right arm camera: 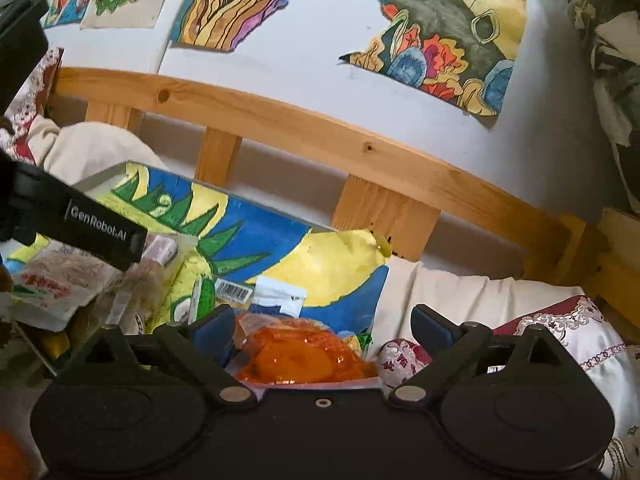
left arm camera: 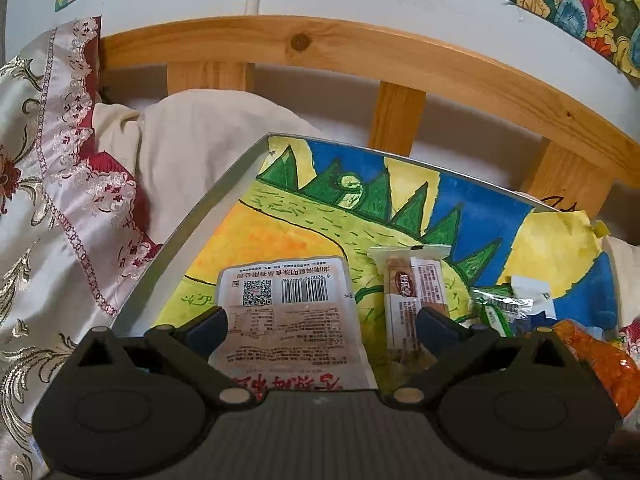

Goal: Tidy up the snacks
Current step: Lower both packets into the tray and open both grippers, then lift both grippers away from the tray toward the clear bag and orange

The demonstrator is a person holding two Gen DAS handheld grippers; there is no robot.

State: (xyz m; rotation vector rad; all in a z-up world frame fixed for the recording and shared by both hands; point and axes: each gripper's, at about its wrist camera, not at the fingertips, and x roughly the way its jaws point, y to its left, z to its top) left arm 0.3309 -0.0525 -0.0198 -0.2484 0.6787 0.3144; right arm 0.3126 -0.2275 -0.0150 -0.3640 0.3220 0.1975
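Observation:
A metal tray [left arm camera: 192, 232] lined with a bright painted sheet lies on bedding. On it rest a flat white packet [left arm camera: 288, 312] with a barcode, an upright-printed snack bar [left arm camera: 412, 300], a green-wrapped sweet [left arm camera: 496, 312] and an orange packet [left arm camera: 600, 360]. My left gripper [left arm camera: 322, 326] stands open over the white packet and the bar, with neither one pinched. My right gripper [right arm camera: 324, 328] is open too; the orange packet [right arm camera: 304, 356] lies between its fingers, closer to the left one, at the tray's right end. The left gripper's body [right arm camera: 80, 224] shows at the left of the right wrist view.
A wooden bed rail [left arm camera: 360, 48] runs behind the tray, with a white wall and coloured drawings [right arm camera: 440, 40] above. Cream bedding [left arm camera: 192, 136] and embroidered satin cloth [left arm camera: 60, 160] surround the tray. More wrapped snacks [right arm camera: 52, 284] are piled at the left in the right wrist view.

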